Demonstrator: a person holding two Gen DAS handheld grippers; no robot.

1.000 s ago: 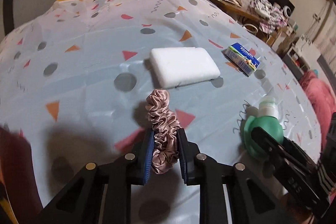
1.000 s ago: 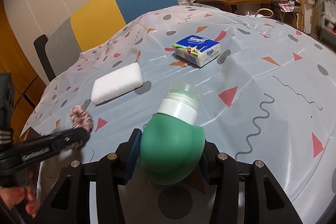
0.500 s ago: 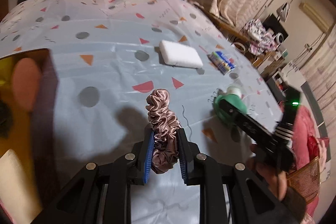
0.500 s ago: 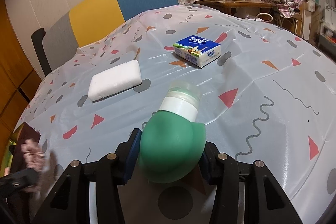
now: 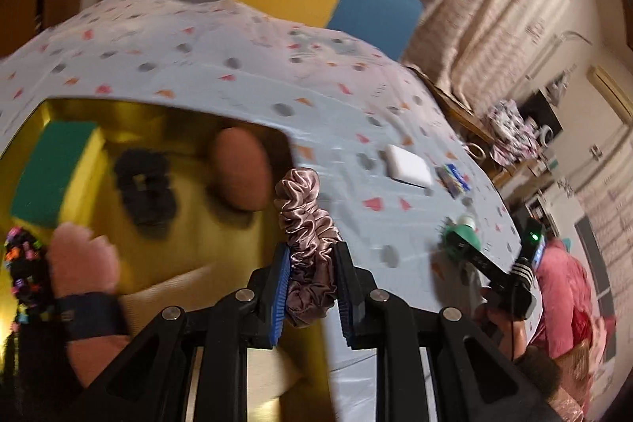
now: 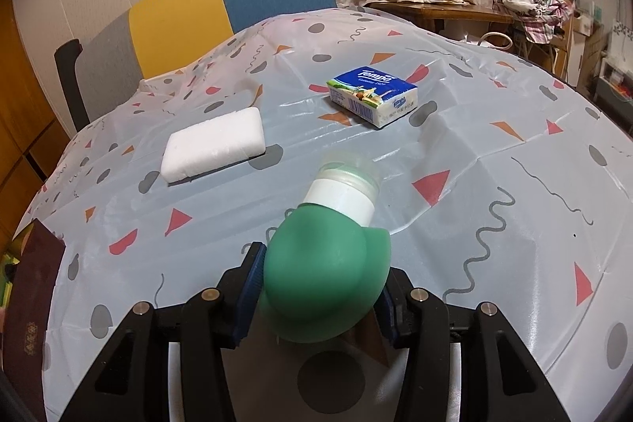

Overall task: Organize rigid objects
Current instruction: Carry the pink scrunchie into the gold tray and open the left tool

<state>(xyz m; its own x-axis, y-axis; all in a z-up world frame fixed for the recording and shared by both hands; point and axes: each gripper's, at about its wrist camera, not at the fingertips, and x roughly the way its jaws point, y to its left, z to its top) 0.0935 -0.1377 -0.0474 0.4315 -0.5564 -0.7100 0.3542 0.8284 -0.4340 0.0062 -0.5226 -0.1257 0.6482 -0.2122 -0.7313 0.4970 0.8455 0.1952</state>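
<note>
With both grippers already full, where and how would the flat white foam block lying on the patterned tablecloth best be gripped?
Probably across its short width. The flat white foam block lies flat, long and low, so jaws coming down from above could straddle the two long edges near the middle. Nothing touches it: the blue-and-white tissue pack and the green squeeze bottle lie apart, leaving both long sides free.

Green bottle (image 6: 324,287): squat soft-bodied, white collar, clear cap, tilted, near tabletop's front edge.
White sponge block (image 6: 213,149): flat, toward left edge.
Blue-white tissue pack (image 6: 372,94): flat, mid-tabletop, behind bottle.
</note>
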